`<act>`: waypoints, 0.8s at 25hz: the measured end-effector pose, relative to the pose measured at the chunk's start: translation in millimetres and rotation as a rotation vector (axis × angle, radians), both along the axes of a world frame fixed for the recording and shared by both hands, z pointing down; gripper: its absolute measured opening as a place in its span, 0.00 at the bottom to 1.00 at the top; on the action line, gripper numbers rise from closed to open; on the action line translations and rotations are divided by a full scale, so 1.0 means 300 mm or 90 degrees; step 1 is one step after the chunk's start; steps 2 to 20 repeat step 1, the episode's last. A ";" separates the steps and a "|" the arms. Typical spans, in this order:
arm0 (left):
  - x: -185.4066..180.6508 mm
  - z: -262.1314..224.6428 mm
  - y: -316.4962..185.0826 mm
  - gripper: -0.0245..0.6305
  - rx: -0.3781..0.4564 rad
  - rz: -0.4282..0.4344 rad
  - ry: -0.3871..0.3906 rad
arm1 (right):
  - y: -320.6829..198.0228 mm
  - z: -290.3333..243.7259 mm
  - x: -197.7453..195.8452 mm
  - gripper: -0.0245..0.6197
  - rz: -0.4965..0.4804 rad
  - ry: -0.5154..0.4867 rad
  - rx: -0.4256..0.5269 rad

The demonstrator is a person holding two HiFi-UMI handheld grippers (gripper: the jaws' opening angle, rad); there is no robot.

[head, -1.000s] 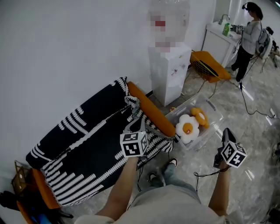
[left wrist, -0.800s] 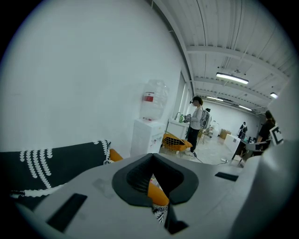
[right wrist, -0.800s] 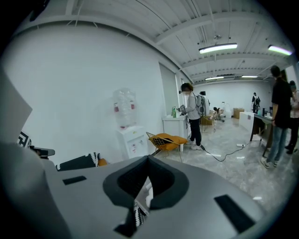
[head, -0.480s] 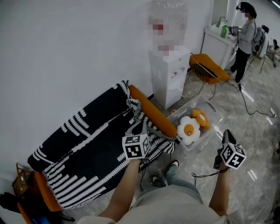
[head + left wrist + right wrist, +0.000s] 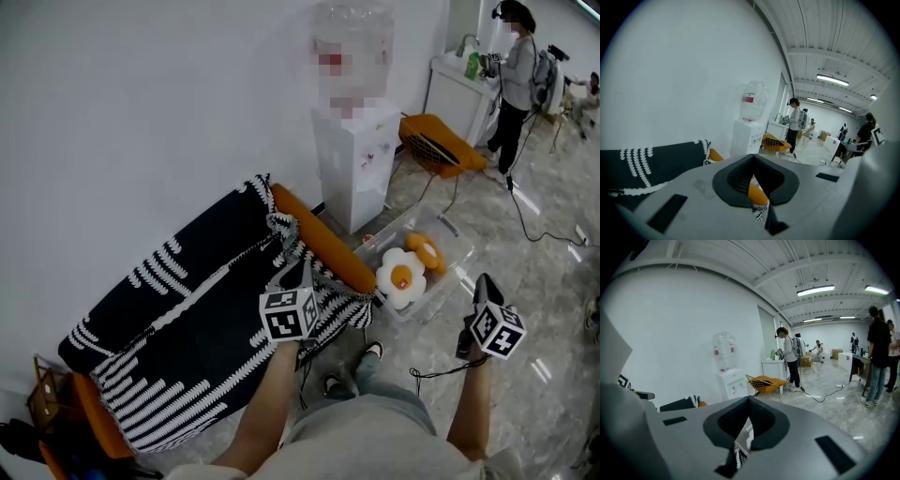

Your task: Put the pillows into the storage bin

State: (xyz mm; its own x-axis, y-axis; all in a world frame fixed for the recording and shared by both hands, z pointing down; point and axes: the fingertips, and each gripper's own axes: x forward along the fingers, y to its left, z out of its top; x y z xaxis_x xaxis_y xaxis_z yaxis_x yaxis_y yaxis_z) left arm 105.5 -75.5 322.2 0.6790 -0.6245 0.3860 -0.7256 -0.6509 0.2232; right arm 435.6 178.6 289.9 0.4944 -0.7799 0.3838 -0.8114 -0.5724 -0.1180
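Only the distant bystander [image 5: 514,56] has shifted; both pillows [image 5: 401,274] lie in the storage bin [image 5: 457,255] by the sofa [image 5: 187,319], left gripper [image 5: 302,272] and right gripper [image 5: 483,281] hover with jaws pressed together, empty, so the task looks done.

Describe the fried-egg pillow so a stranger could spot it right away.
Find the white water dispenser against the wall; on the floor before it sits a clear plastic storage bin. Inside lies the white, petal-edged pillow with an orange yolk centre, unlike the orange pillow beside it.
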 end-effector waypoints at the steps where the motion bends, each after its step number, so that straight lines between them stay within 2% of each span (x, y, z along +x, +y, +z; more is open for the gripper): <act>1: 0.000 0.001 0.000 0.05 0.000 0.000 0.000 | -0.003 0.000 -0.001 0.04 -0.001 0.000 0.000; 20: 0.000 0.001 0.000 0.05 0.000 0.000 0.000 | -0.003 0.000 -0.001 0.04 -0.001 0.000 0.000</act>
